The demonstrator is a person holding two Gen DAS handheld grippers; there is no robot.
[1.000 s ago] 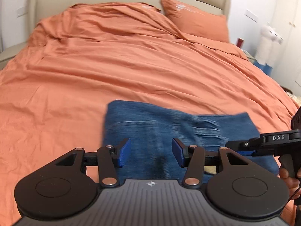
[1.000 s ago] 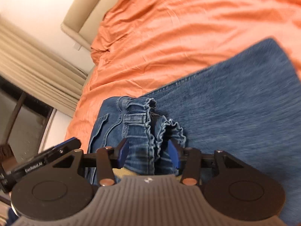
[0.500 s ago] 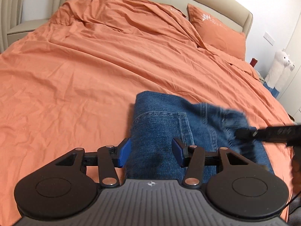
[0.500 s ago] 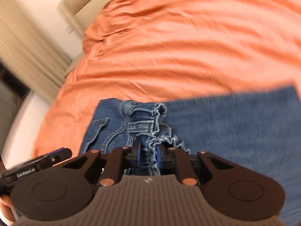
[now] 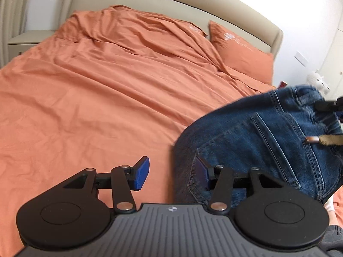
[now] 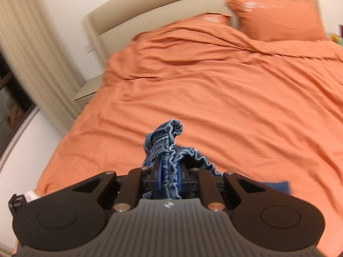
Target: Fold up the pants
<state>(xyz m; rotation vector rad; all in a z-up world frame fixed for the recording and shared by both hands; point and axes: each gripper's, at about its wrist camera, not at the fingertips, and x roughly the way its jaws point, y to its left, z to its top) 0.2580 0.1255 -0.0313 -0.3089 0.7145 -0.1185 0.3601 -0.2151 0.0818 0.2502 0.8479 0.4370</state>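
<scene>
Right gripper point(image 6: 169, 177): jaws closed down to the thickness of cloth, pinching the gathered elastic waistband of the jeans point(image 6: 169, 141). The bunched band stands up between the blue pads; the rest of the garment hangs below the gripper body, out of that camera's sight apart from a scrap of denim at lower right.

Left gripper point(image 5: 171, 172): jaws wide apart, nothing clamped. Its left pad is over bare orange duvet point(image 5: 96, 98); its right pad sits at the near left edge of the jeans point(image 5: 257, 141), against or just behind the cloth, cannot tell which.

Position of the jeans: lifted at the waist end, draped down toward the bed, filling the right side of the left wrist view. Back pocket and side seam face that camera. The long axis runs from the raised waistband at upper right down toward the left gripper.

Judgement: the free lower end lies nearest the left gripper, slightly to its right. A short shift rightward would bring that edge between the pads.

Pillow point(image 6: 276, 19) and headboard point(image 5: 171, 6) well apart.
</scene>
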